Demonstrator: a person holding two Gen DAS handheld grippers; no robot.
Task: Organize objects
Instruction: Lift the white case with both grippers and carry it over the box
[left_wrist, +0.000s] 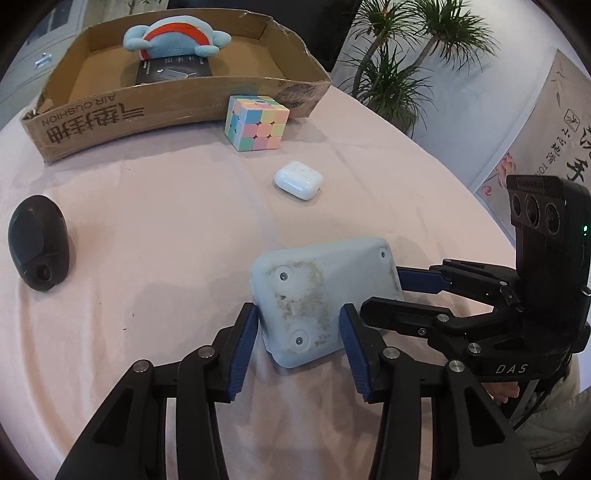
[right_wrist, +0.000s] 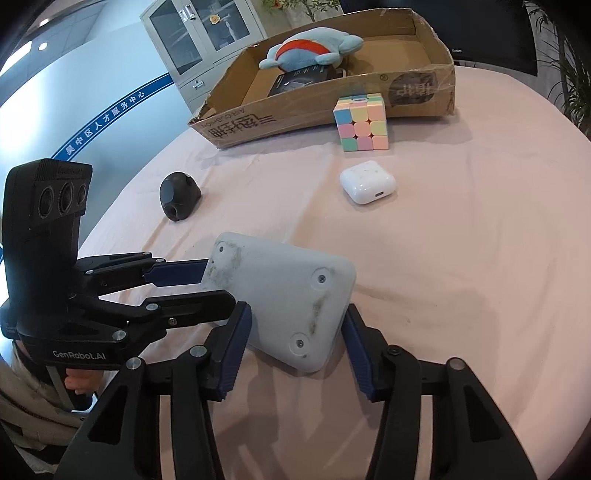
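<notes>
A pale blue plastic device (left_wrist: 317, 295), underside up with screws and stains, lies on the pink tablecloth; it also shows in the right wrist view (right_wrist: 284, 299). My left gripper (left_wrist: 297, 345) is open, its blue pads on either side of the device's near end. My right gripper (right_wrist: 297, 345) is open and straddles the device's other end from the opposite side. A pastel cube (left_wrist: 256, 123) (right_wrist: 361, 122), a white earbud case (left_wrist: 298, 180) (right_wrist: 367, 183) and a black egg-shaped gadget (left_wrist: 37, 249) (right_wrist: 179, 201) lie beyond.
A shallow cardboard box (left_wrist: 122, 114) (right_wrist: 417, 88) at the table's far side holds a blue plush toy (left_wrist: 173, 37) (right_wrist: 310, 50) and a black packet (left_wrist: 173, 70). Potted plants (left_wrist: 399, 55) stand beyond the table's right edge, a cabinet (right_wrist: 199, 44) at back left.
</notes>
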